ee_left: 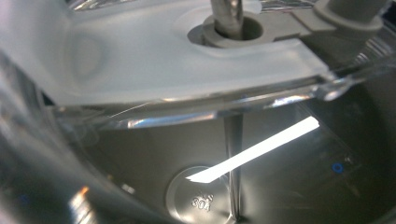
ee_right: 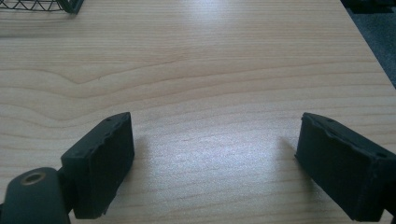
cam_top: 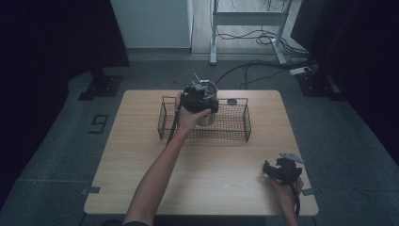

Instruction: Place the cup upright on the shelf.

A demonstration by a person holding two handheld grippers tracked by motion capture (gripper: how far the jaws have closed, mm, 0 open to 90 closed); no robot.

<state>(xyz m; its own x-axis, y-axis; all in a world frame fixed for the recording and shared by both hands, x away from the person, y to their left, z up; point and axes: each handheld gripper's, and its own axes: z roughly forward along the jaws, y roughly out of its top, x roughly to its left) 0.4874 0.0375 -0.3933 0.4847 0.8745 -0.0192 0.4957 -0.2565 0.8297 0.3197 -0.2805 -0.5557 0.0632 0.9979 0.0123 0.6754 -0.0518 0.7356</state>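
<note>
A shiny steel pot (cam_top: 208, 113) stands in the left half of a black wire basket (cam_top: 235, 126) at the far middle of the wooden table (cam_top: 211, 174). My left gripper (cam_top: 197, 94) sits on top of the pot, with the hand against the pot's side. The left gripper view looks very closely into the pot's steel inside (ee_left: 196, 196), under a frosted translucent lid (ee_left: 154, 60) with a metal stem (ee_left: 226, 14); its jaws are hidden. My right gripper (cam_top: 277, 169) (ee_right: 217, 130) rests low over the table's near right corner, open, with bare wood between its pads.
A small dark round object (cam_top: 232, 101) lies on the table just behind the basket. The basket's corner (ee_right: 70, 5) shows far left in the right gripper view. Cables (cam_top: 263, 37) and a desk frame (cam_top: 214, 33) lie on the floor beyond.
</note>
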